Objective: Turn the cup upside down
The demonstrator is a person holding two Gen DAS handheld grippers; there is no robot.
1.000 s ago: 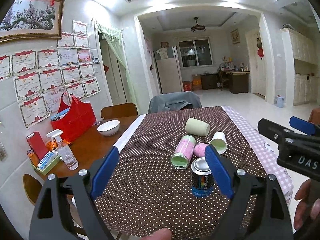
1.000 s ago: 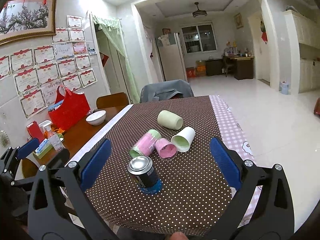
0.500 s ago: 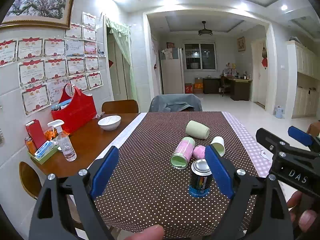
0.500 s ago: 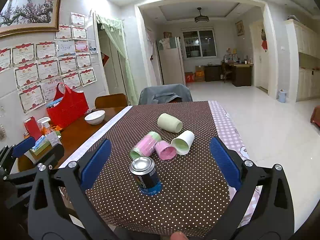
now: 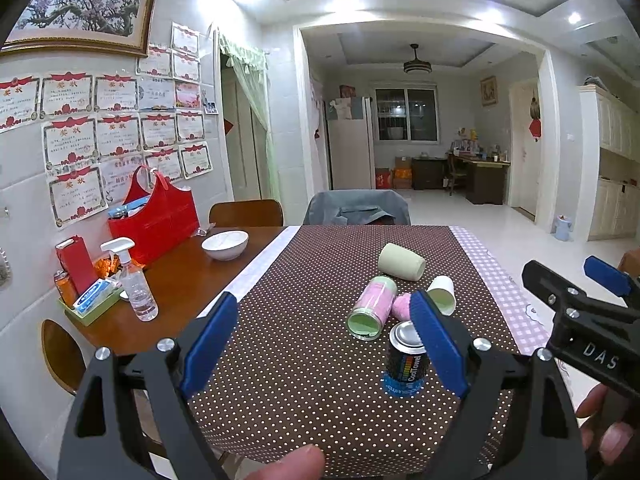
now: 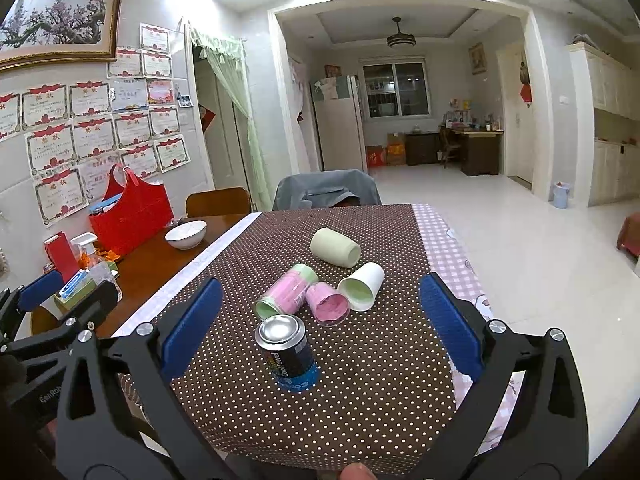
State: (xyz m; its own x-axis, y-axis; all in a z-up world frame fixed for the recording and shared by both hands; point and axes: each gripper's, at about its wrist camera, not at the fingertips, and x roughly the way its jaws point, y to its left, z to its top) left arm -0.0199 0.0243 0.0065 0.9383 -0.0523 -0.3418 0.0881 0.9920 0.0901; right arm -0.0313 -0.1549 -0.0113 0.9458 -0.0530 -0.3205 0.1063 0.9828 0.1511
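Both the left gripper and the right gripper hang wide apart and empty above the near table edge, so the step in hand looks like picking a cup; four lie on their sides mid-cloth, behind an upright metal can. The white paper cup seems easiest (open side, mouth toward us): squeeze its thin wall gently, mid-body. The pale green cup is smooth, rounded and likely to roll on the dotted tablecloth

Home dining room: clothed table, framed painting, wall certificates, far fridge, right cabinets.
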